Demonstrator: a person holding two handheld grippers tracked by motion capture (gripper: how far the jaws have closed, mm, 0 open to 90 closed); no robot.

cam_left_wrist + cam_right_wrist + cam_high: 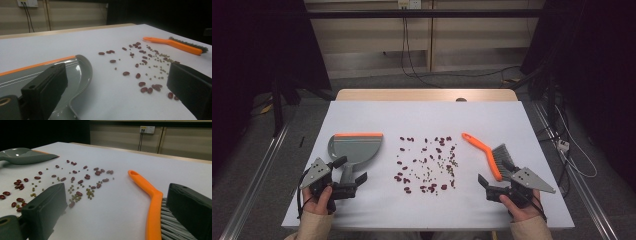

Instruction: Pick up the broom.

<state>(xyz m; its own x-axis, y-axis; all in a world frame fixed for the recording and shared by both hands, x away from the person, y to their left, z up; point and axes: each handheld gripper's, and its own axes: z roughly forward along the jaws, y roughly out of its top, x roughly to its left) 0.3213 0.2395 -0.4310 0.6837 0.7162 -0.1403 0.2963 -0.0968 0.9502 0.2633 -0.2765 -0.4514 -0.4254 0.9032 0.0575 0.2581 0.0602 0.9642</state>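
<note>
Scattered beans (428, 165), dark red ones mixed with smaller greenish ones, lie loose at the middle of the white table (422, 112). To their left rests a grey dustpan (354, 147) with an orange lip at its far edge and its handle pointing toward the near side. To their right lies an orange-handled brush (488, 152), grey bristles at its near end, handle angled far-left.

The left gripper (352, 181), held in the person's left hand (318, 200), sits at the near-left with jaws spread wide and nothing between them, just beside the dustpan handle. The right gripper (493, 184), in the right hand (522, 207), sits at the near-right, jaws likewise wide and empty, close by the brush bristles.

The white surface covers a wooden top whose far edge (427, 95) shows. Beyond it: a grey floor, pale wall panels, a wall socket (408, 4) with black cables (412, 45) trailing down, and dark surroundings at both sides.
</note>
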